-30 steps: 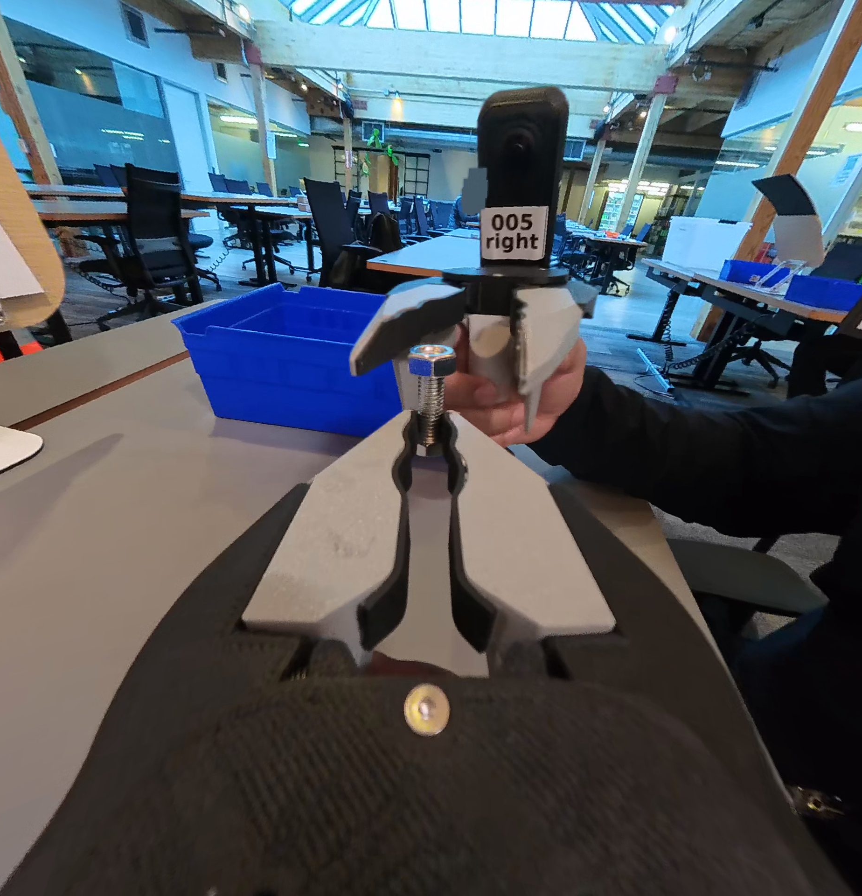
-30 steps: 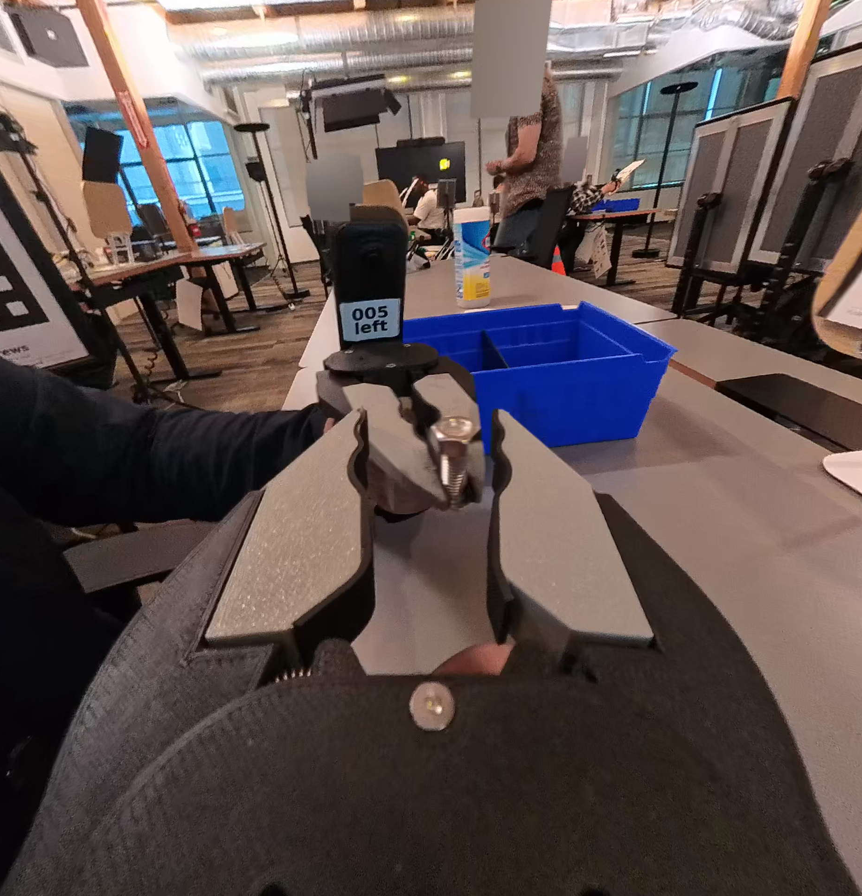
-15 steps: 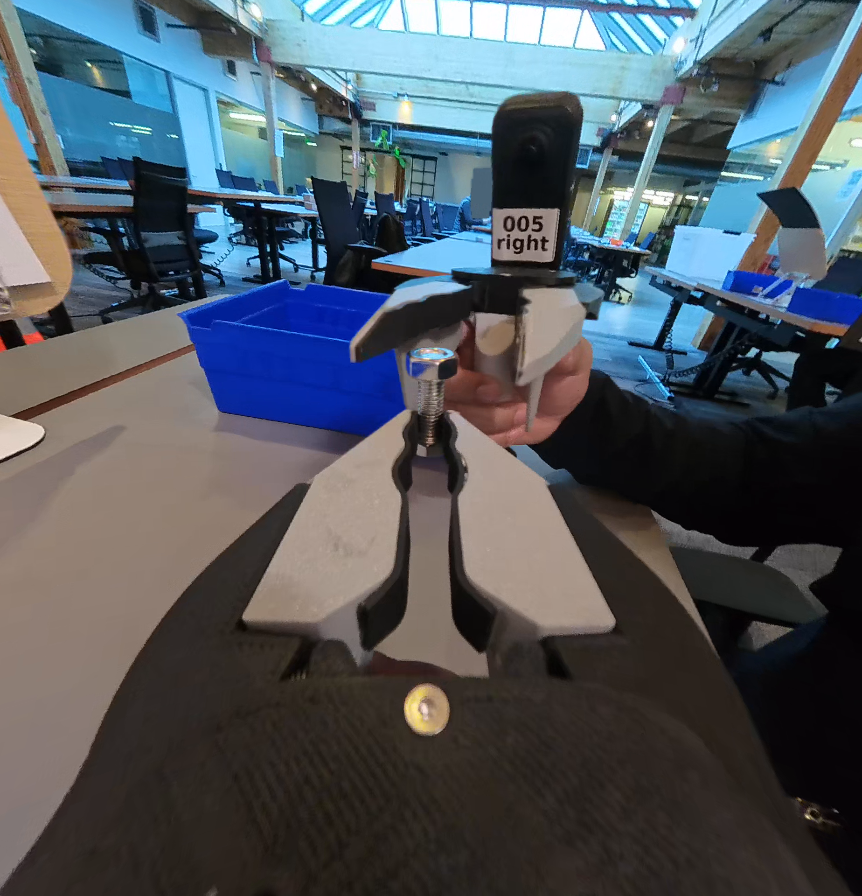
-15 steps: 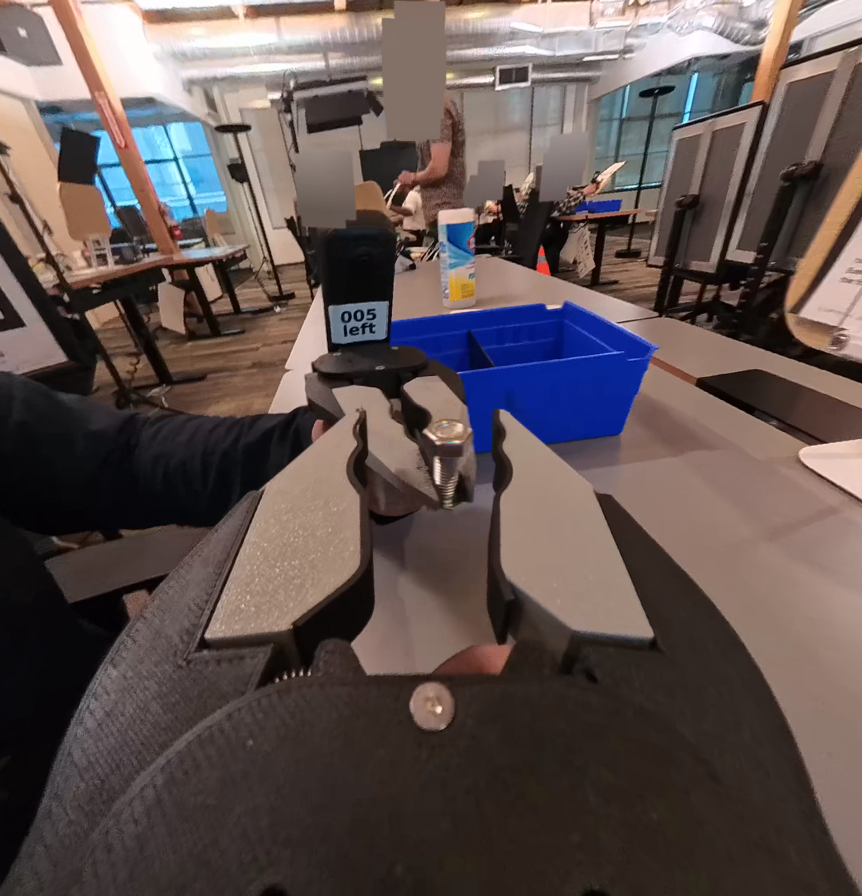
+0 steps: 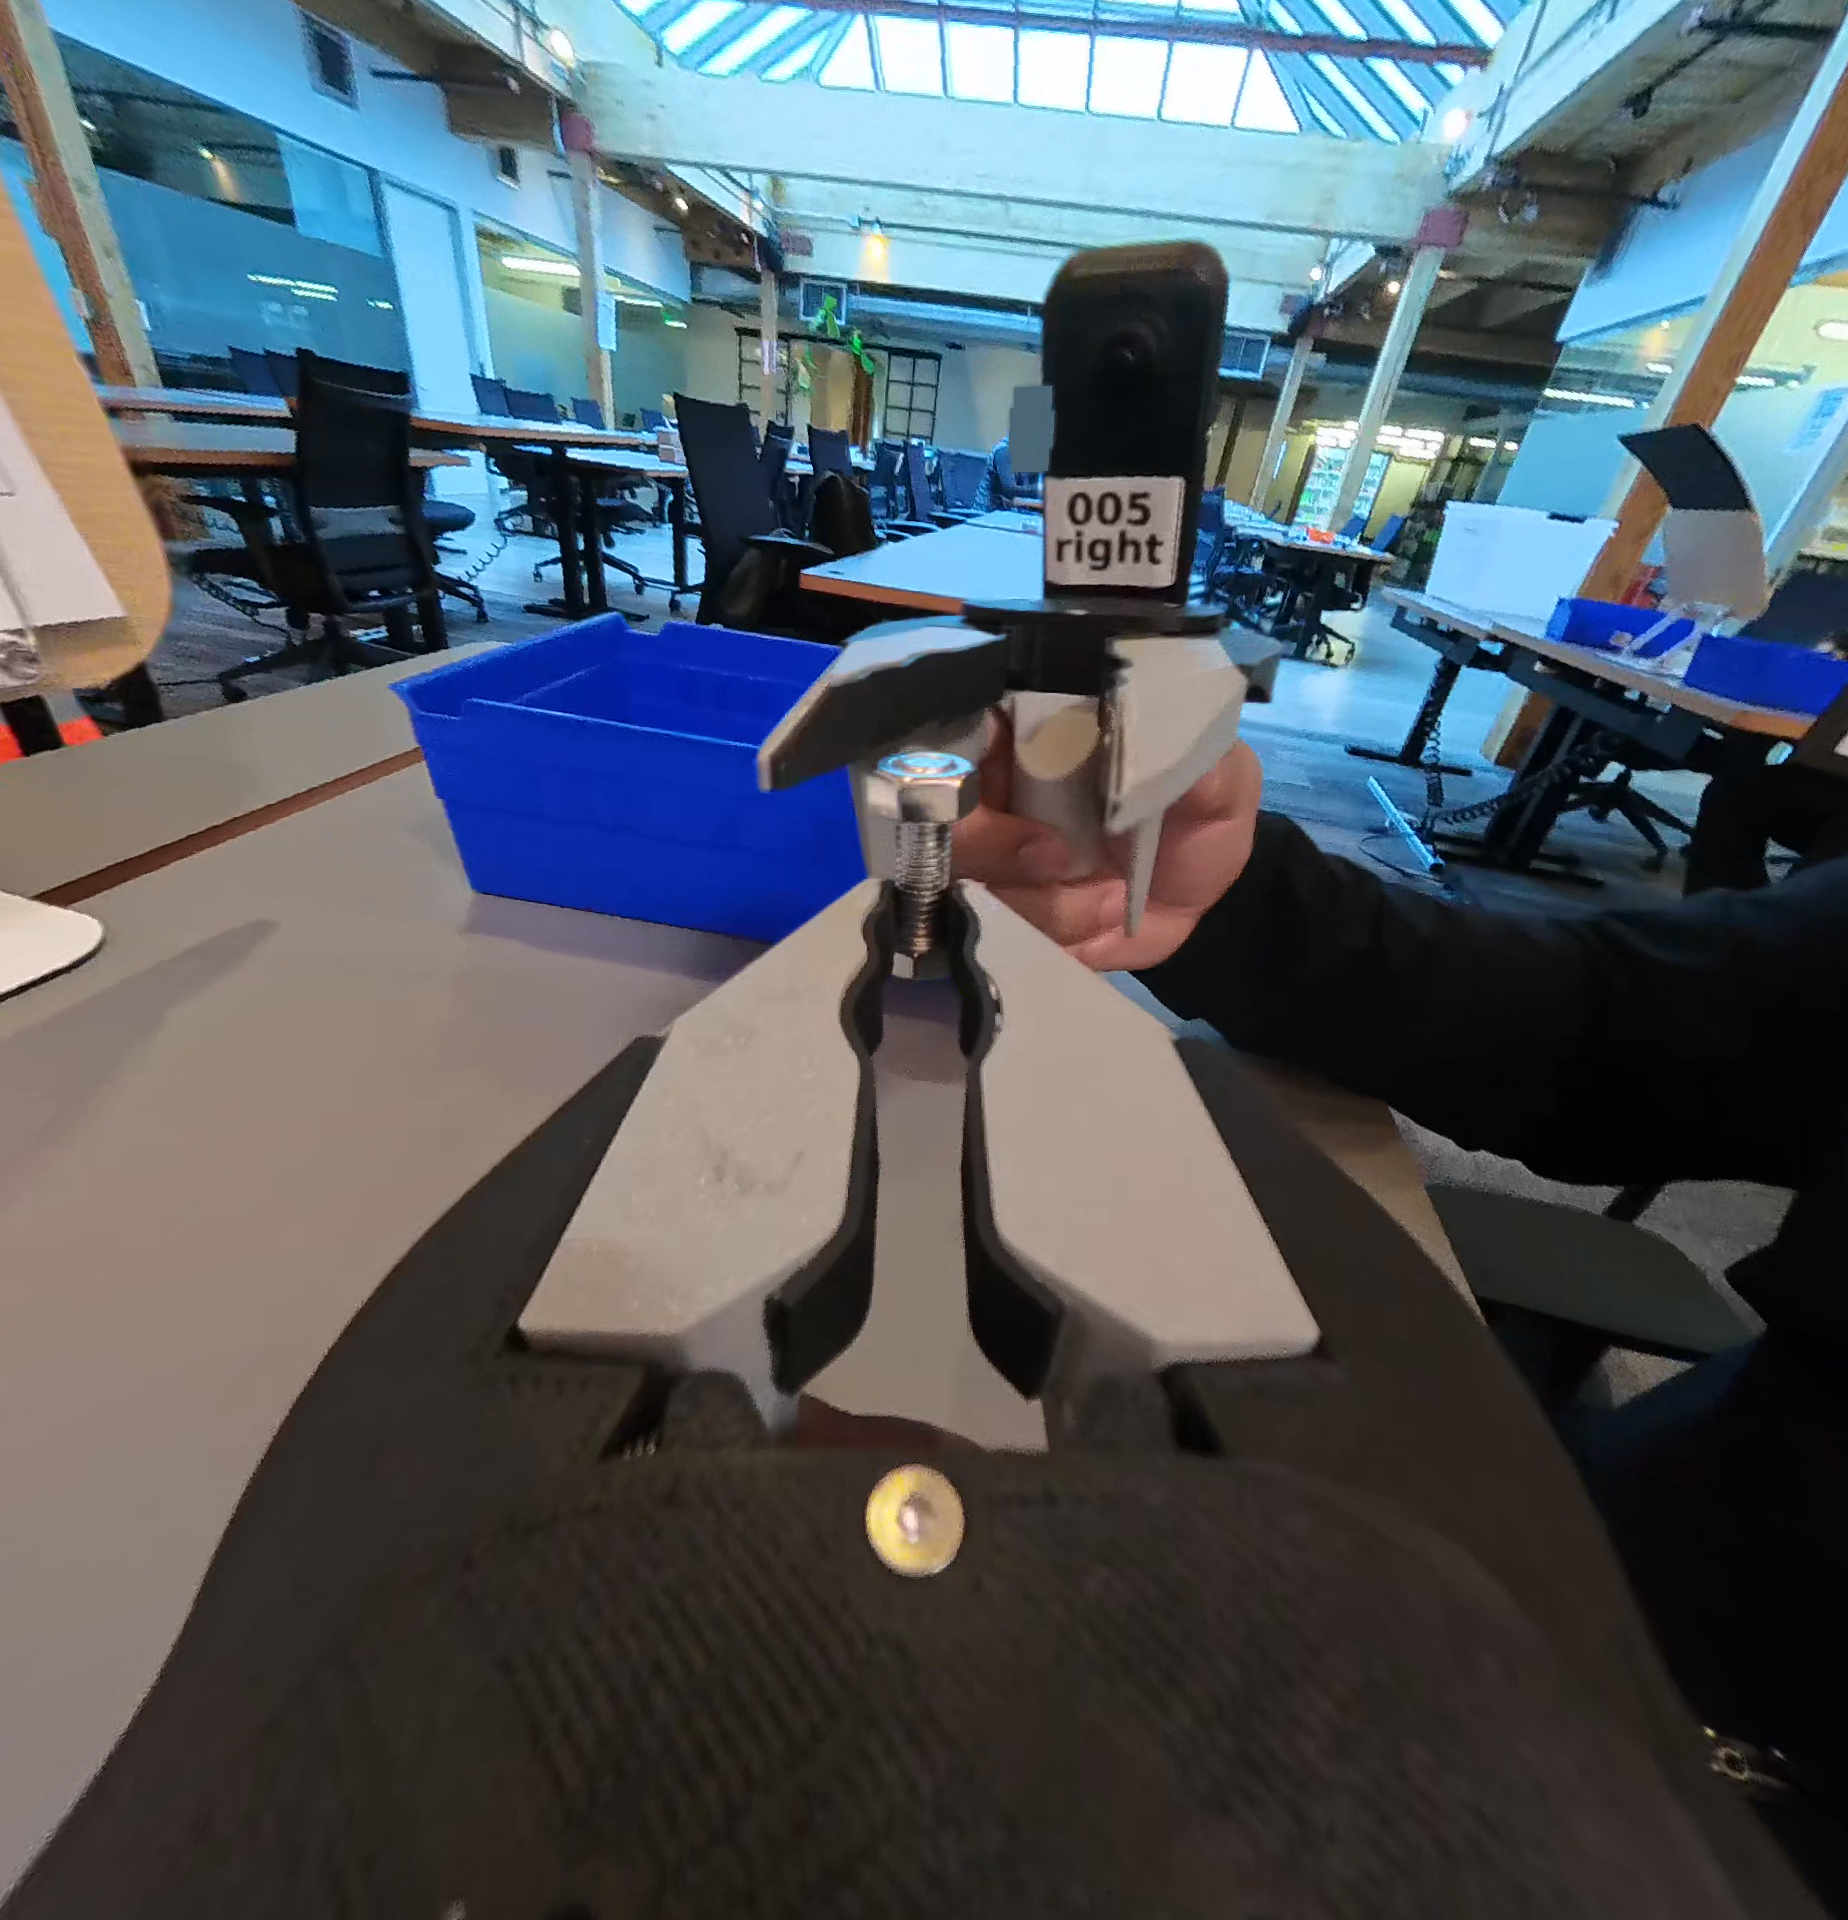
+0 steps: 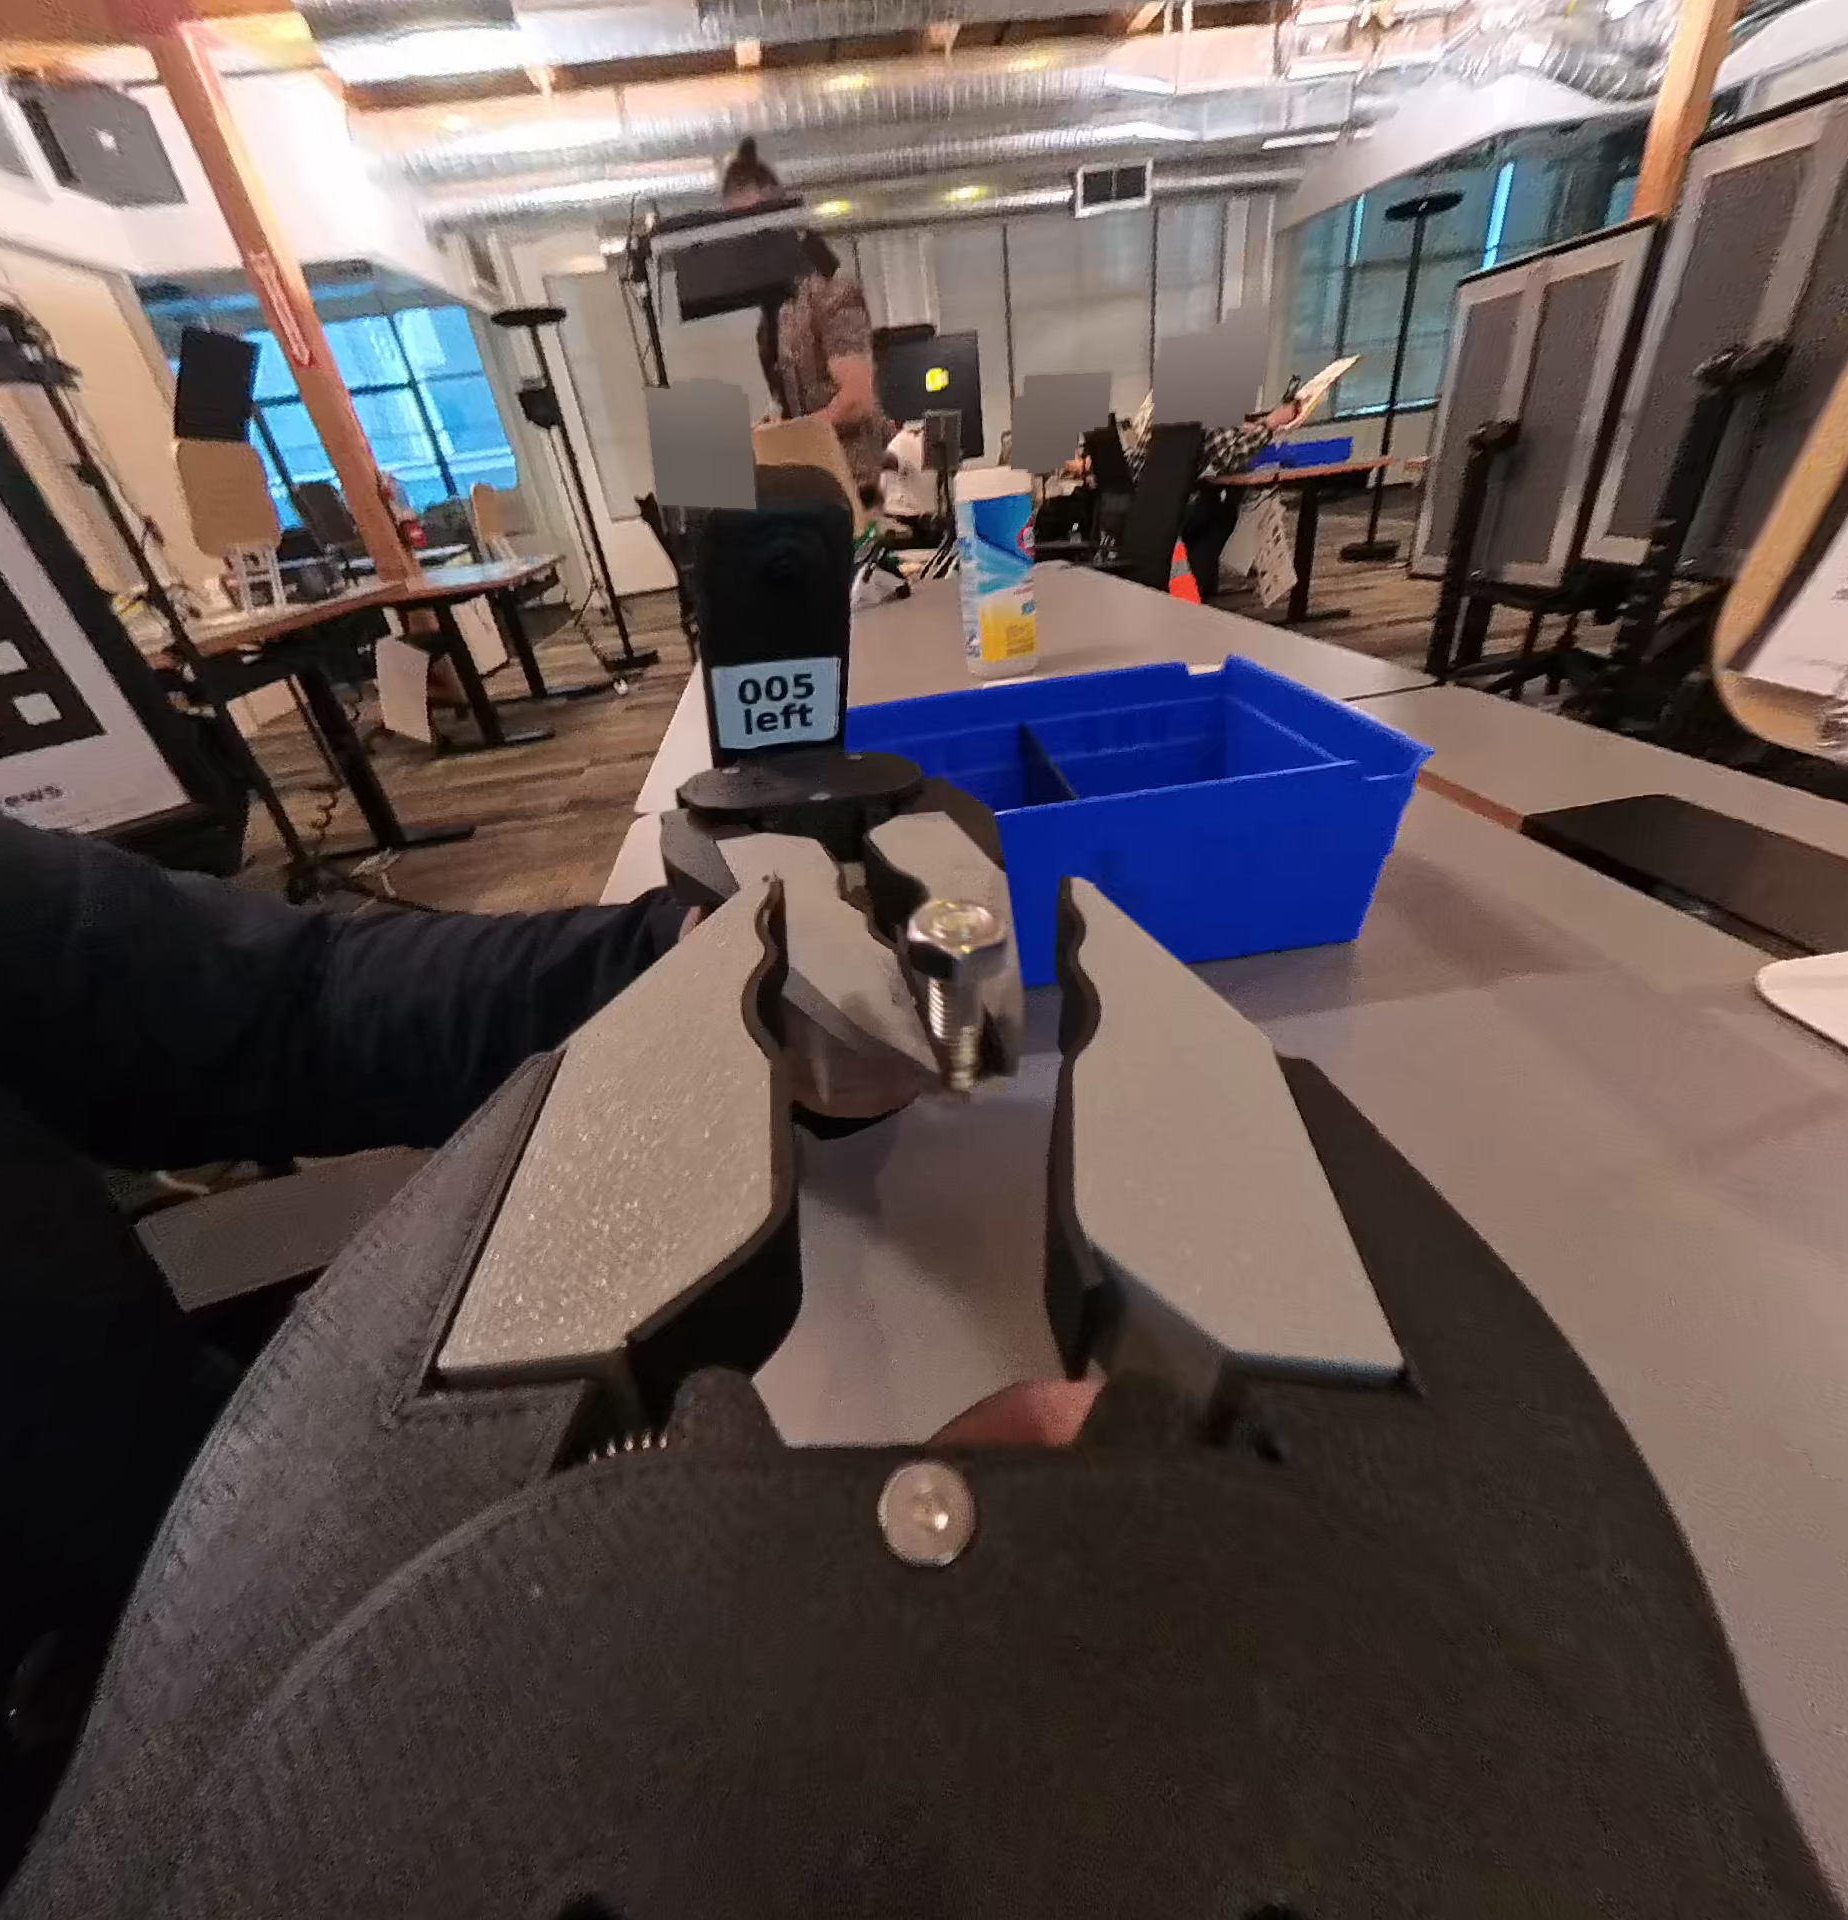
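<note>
Grey table (image 5: 276, 1039), blue bin (image 5: 629, 800) behind bolt (image 5: 920, 831).

Each wrist camera sits low behind its own claw, looking forward along the fingers over the grey worktop (image 5: 224, 1039). The two views face each other at close range, sharing the blue plastic divided bin (image 6: 1190, 831) and the upright silver hex-head bolt (image 5: 920, 831)

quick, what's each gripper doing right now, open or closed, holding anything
Left gripper: closed on the bolt, held upright by its threaded shank.
Right gripper: open, holding nothing.
</note>
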A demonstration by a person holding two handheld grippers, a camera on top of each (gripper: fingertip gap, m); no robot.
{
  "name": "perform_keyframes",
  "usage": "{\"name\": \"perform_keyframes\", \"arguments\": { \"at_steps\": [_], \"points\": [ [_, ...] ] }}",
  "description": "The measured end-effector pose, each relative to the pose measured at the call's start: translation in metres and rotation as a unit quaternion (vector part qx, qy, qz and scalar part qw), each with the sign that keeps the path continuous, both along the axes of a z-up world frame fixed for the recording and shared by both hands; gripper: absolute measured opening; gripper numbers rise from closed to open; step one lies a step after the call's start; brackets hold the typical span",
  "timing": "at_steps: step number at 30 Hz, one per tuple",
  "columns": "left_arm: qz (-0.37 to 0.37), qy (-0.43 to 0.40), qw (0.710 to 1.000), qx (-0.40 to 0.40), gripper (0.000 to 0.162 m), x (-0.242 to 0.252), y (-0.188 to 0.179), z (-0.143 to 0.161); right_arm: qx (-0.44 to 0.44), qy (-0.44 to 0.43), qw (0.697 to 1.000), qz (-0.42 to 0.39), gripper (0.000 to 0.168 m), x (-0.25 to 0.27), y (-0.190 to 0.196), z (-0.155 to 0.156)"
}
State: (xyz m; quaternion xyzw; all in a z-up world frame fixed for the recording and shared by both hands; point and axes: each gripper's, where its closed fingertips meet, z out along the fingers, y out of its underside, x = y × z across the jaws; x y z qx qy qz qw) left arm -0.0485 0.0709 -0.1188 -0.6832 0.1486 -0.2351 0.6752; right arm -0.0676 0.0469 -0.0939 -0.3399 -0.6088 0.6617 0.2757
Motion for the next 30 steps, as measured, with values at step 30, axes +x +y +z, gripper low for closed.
{"name": "perform_keyframes", "arguments": {
  "at_steps": [30],
  "points": [
    [0.06, -0.013, 0.998, -0.01, 0.006, -0.025, 0.007, -0.001, -0.028, -0.014, 0.999, -0.033, 0.041, -0.006, 0.021, -0.002]
  ]
}}
